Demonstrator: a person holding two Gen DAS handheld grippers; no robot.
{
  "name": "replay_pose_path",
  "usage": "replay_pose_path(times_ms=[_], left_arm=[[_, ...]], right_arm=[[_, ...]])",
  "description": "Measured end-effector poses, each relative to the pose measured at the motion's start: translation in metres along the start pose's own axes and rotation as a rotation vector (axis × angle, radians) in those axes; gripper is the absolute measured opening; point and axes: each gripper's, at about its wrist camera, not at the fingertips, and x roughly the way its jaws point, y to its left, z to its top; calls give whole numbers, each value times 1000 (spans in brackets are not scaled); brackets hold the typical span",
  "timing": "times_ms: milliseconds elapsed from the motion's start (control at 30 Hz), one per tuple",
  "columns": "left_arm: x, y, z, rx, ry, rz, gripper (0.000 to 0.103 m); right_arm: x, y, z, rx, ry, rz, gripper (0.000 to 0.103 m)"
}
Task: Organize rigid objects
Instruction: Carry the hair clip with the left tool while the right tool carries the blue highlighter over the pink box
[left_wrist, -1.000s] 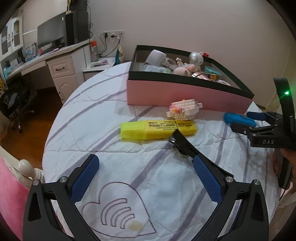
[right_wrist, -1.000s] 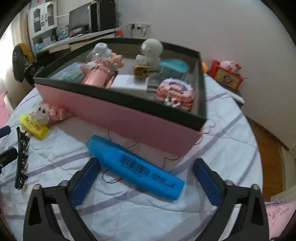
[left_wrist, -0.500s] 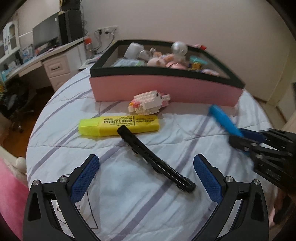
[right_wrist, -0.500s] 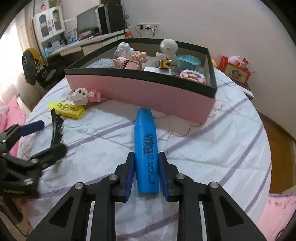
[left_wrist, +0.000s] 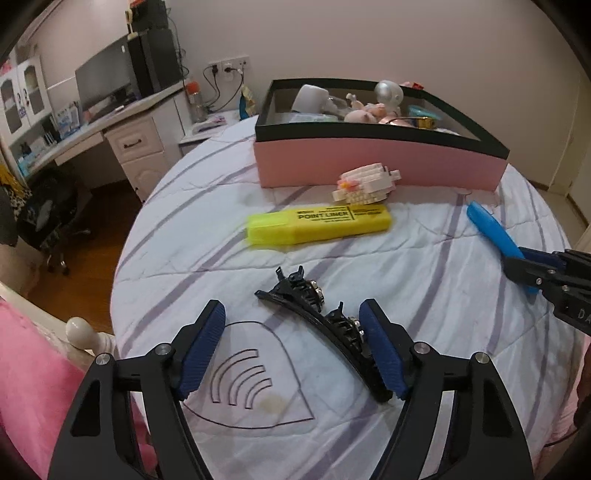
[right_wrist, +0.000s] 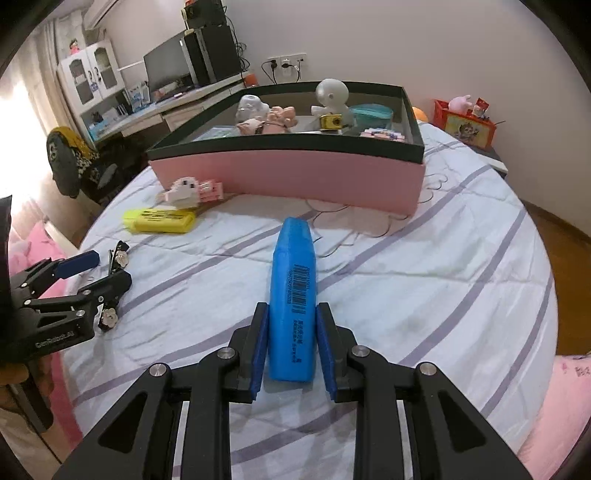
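The right gripper (right_wrist: 291, 334) has its jaws clamped on the blue highlighter (right_wrist: 293, 291), whose long axis points straight at the pink box (right_wrist: 288, 173) ahead, while the left gripper (left_wrist: 291, 350) gapes wide around the black hair clip (left_wrist: 325, 325) on the bed.

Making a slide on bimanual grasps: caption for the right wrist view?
Right gripper clamps blue highlighter pointing toward the pink box.

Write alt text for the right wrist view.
The right claw is shut on a blue highlighter, pointing toward a pink box of toys on a striped bedspread. At left, the open left claw straddles a black hair clip, near a yellow highlighter.
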Motion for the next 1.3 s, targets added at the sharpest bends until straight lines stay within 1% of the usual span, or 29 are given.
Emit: replay_pose_path(times_ms=[33,67,100,167,200,233,300,333,400,500,600,700,800,967,1067,1133,1300], left_arm=[[2,0,0,-2,5,-15,71],[4,-1,1,-4,9,-29,64],[4,-3,0,-1,-5,-38,55],[7,-9,0,26,-18,-41,50],[7,-10,0,36,-27,-50,42],[6,-11,0,38,-30,-63,39],[5,-12,2,31,-46,-93,21],[5,-13,2,30,-52,-101,19],[3,-16,1,41,-68,-97,19],[0,-21,2,60,-77,-135,19],[-4,-27,3,61,-82,-176,19],[-12,-36,5,73,-98,-198,19],[-20,-43,10,87,-117,-219,19],[-40,-51,24,110,-174,-227,19],[-51,-55,37,122,-217,-215,19],[-58,-58,48,137,-242,-209,19],[-68,-63,77,167,-295,-199,19]], right_arm=[[1,0,0,5,-1,-3,26],[4,0,0,7,3,-8,26],[5,1,2,2,-7,-18,26],[8,3,4,-8,-5,-27,26],[8,4,5,-17,-10,-37,26],[9,5,5,-22,-14,-46,27],[11,8,6,-41,-23,-69,27],[12,10,5,-49,-28,-79,26],[10,12,4,-55,-40,-93,26],[6,13,1,-47,-44,-82,26],[-3,12,-3,-17,-65,-45,26],[-10,13,-6,-6,-83,-56,26],[-22,18,-5,-5,-114,-86,26],[-43,26,2,-9,-174,-142,26],[-57,31,10,-12,-222,-177,26],[-66,34,17,-7,-256,-184,26],[-79,38,38,-23,-302,-202,26]])
